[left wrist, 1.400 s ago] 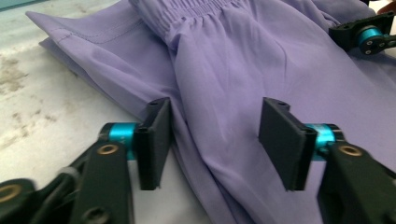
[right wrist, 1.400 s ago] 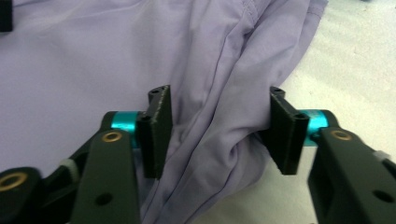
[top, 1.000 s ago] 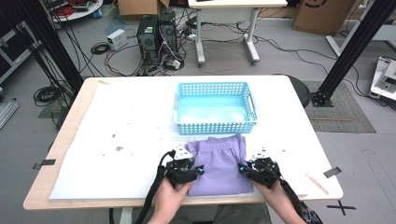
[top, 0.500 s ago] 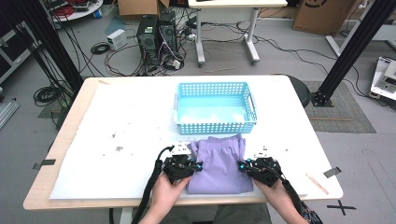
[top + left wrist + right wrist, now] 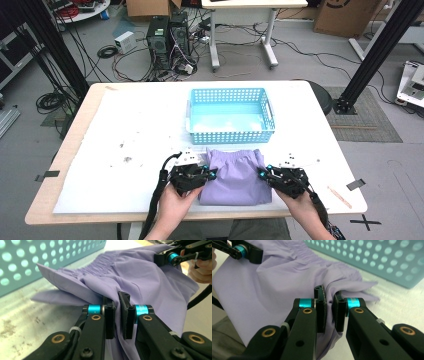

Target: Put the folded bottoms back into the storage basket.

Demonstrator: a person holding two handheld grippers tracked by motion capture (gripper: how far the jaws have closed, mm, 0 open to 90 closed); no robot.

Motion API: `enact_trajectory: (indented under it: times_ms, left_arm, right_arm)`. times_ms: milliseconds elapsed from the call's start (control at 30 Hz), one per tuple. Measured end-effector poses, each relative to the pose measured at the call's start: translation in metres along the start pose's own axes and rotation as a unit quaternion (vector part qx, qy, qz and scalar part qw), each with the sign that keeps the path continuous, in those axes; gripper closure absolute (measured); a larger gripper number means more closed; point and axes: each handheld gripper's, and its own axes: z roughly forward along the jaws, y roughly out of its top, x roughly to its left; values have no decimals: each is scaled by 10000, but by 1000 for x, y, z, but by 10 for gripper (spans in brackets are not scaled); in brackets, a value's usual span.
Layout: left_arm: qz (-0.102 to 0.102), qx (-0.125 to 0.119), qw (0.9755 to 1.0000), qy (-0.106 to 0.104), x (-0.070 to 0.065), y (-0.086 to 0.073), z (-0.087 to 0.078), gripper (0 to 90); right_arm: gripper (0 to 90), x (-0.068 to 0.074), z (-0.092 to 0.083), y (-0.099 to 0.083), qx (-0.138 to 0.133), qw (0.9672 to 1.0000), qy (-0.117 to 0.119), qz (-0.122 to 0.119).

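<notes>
Purple shorts [image 5: 235,175] lie on the near edge of the desk [image 5: 125,125], just in front of the blue perforated basket [image 5: 230,116], elastic waistband toward the basket, hem toward the person. Left hand-held gripper [image 5: 210,174] sits at the shorts' left edge, jaws clamped on a fold of the purple fabric; in the left gripper view [image 5: 117,312] the two black pads press together with cloth pinched between them and the fabric pulls up into a ridge from the pinch. Its jaws have just been closing, with the fabric between them. Right hand-held gripper [image 5: 262,172] sits at the shorts' right edge, also clamped on the cloth; in the right gripper view [image 5: 329,311] the fabric runs down between the pads and bunches at the grip. Its jaws have just been closing too, cloth between them. Each gripper view shows the other gripper farther off at the opposite edge of the shorts. Gathered waistband [image 5: 105,261] lies close to the basket wall [image 5: 37,262], cloth touching or just beside it, cannot tell which. Person's hands [image 5: 172,202] come in from the bottom of the high view, one on each gripper. White sheet on the desk shows dark specks [image 5: 127,159] left of the shorts. Basket interior looks empty.
</notes>
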Motion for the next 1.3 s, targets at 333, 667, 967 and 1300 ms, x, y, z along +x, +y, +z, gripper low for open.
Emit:
enact_trajectory:
  times_ms: [333, 667, 967, 1300]
  left_arm:
    - [206, -202, 9996, 46, -2, 26, -18, 840]
    - [457, -427, 9979, 177, 3, 72, -33, 840]
    - [696, -523, 9948, 531, 27, 112, -28, 840]
    - [680, -447, 9930, 859, 67, 136, 1, 840]
  right_arm:
    - [848, 3, -18, 25, -369, 9992, 15, -171]
    - [848, -7, -32, 68, -724, 9969, -24, -322]
    - [848, -31, -18, 111, -816, 9956, -222, -414]
    - [848, -68, 23, 142, -642, 9963, -449, -361]
